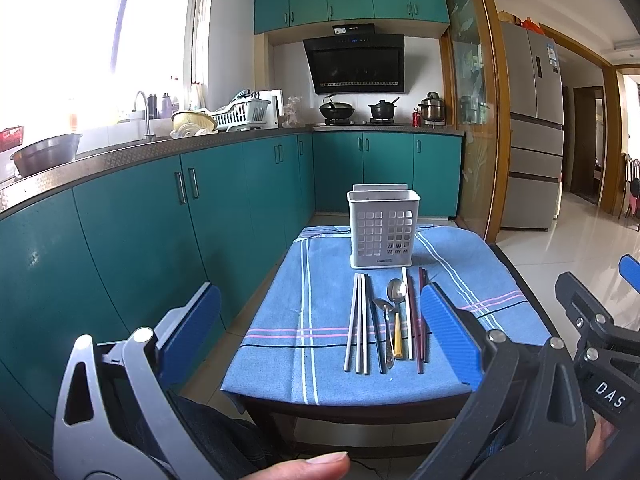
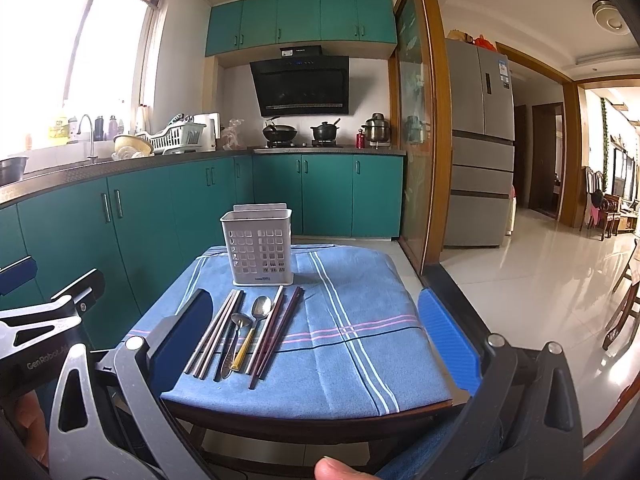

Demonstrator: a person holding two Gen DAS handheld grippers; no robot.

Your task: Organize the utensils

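While left wrist view shows right gripper (image 1: 600,300) at its right edge, right wrist view shows left gripper (image 2: 48,300) at its left edge. Both held wide apart, empty. Chopsticks (image 1: 360,320) and spoons (image 1: 394,312) lie on blue cloth (image 1: 460,280), ahead between fingers. White holder (image 1: 382,230) stands upright just behind utensils.
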